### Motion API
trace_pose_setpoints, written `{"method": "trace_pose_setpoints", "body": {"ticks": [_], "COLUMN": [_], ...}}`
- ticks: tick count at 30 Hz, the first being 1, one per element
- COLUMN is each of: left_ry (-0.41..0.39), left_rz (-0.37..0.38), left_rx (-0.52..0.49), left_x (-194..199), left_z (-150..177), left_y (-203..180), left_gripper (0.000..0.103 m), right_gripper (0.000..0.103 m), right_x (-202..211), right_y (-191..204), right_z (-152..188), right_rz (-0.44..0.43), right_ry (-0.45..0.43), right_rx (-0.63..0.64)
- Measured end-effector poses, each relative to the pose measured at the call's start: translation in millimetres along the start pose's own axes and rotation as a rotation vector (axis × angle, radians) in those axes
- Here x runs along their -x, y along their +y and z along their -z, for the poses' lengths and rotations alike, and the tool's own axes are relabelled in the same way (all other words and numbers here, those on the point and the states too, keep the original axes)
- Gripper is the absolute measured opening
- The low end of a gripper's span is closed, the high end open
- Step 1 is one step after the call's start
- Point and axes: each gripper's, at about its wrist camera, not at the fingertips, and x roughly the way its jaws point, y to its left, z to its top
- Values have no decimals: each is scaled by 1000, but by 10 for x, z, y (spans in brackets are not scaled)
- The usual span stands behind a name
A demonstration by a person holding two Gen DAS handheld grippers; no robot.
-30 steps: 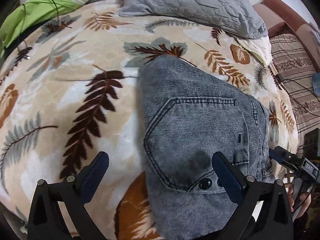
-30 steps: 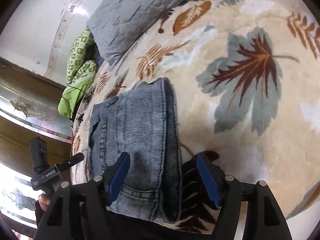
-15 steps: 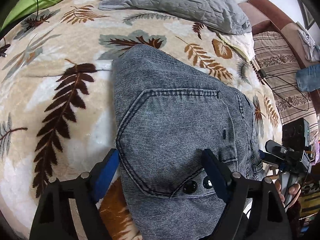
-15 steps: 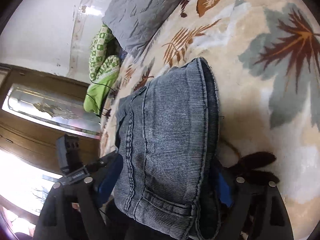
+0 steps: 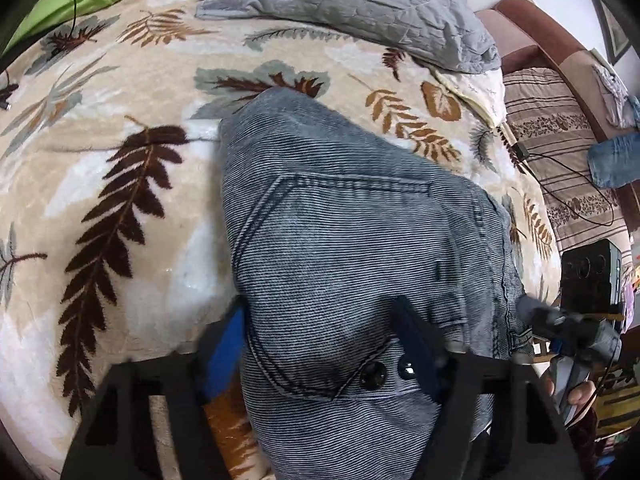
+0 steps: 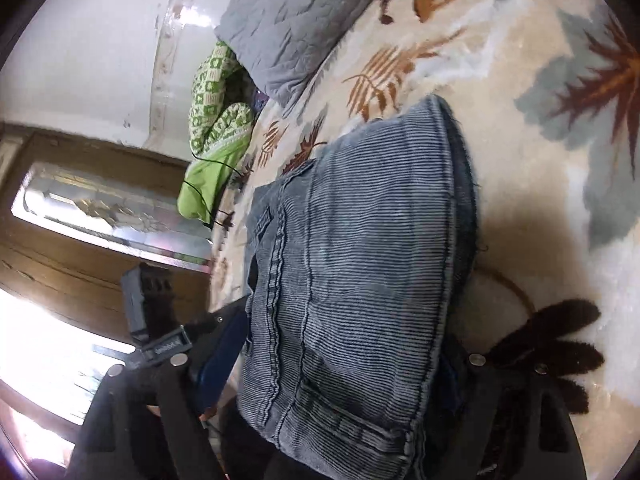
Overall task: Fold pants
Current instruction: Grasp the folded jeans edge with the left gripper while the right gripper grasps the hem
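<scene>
The grey-blue denim pants [image 5: 344,240] lie folded into a thick bundle on the leaf-patterned blanket [image 5: 100,128], back pocket and two dark buttons up. My left gripper [image 5: 324,344] straddles the near end of the bundle, one blue finger [image 5: 224,348] at its left edge and the other on top by the buttons. In the right wrist view the pants [image 6: 360,280] fill the middle. My right gripper [image 6: 336,364] straddles the bundle's other end, jaws wide on either side. The other gripper [image 5: 576,332] shows at the right edge of the left wrist view.
A grey quilted pillow [image 5: 352,8] lies at the head of the bed, a green blanket [image 6: 216,128] beside it. A striped sofa [image 5: 560,148] with cables and another denim item [image 5: 616,160] stands right of the bed. A wooden glass door [image 6: 80,216] is beyond.
Both grippers have pushed forward onto the folded pants and their jaws have narrowed around the bundle's ends. The pants now fill more of both views.
</scene>
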Motion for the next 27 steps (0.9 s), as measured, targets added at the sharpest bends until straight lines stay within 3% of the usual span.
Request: {"method": "trace_pose_setpoints", "body": {"ticks": [1, 4, 8, 13, 21, 24, 27], "left_ry": [-5, -19, -46, -111, -248, -233, -150], "left_rz": [-2, -1, 12, -4, -117, -174, -246], "left_rx": [-5, -14, -19, -29, 8, 51, 103], "left_x": [13, 79, 208, 433, 720, 531, 156], "left_z": [-10, -39, -92, -266, -808, -960, -999], "left_y": [-17, -30, -46, -58, 282, 499, 739], "left_gripper": [50, 37, 27, 26, 26, 27, 31], "right_gripper": [69, 51, 42, 41, 41, 41, 41], "right_x": [-17, -4, 24, -39, -473, -819, -1187], "right_y": [63, 269, 567, 986, 1342, 1233, 987], "right_z": [9, 33, -30, -289, -886, -1110, -1224], "right_rz": [32, 136, 174, 186, 178, 182, 237], "right_ry": [-4, -42, -88, -107, -156, -141, -69], "right_rx": [27, 122, 210, 327, 425, 397, 336]}}
